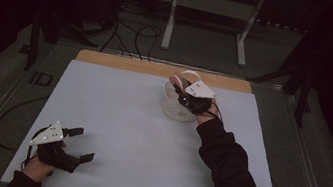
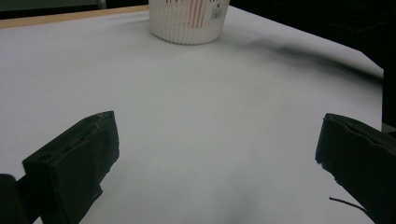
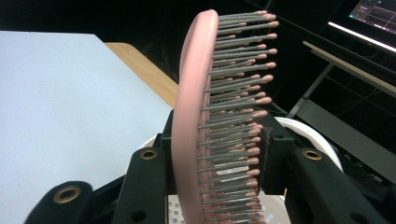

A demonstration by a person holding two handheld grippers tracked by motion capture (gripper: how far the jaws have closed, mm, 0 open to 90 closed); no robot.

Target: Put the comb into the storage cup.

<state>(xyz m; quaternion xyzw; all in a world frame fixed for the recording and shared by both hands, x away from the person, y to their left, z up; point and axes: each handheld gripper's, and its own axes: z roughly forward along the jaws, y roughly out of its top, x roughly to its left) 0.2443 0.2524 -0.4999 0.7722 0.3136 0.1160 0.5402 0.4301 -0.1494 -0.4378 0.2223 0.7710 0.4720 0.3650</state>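
Clamping a pink hairbrush over the white basket, right hand-held gripper; left hand-held gripper resting jaws apart on the surface

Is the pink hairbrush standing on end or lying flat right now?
On end: the pink hairbrush rises upright from the right gripper, bristles pointing sideways, above the white basket.

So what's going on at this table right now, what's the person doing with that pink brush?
A person works at a white table with a gripper in each hand. The right gripper is shut on a pink hairbrush, holding it over a white slotted basket near the table's far edge. The brush's head stands above the rim; whether it is going in or coming out can't be told. The left gripper rests open near the front left corner, holding nothing.
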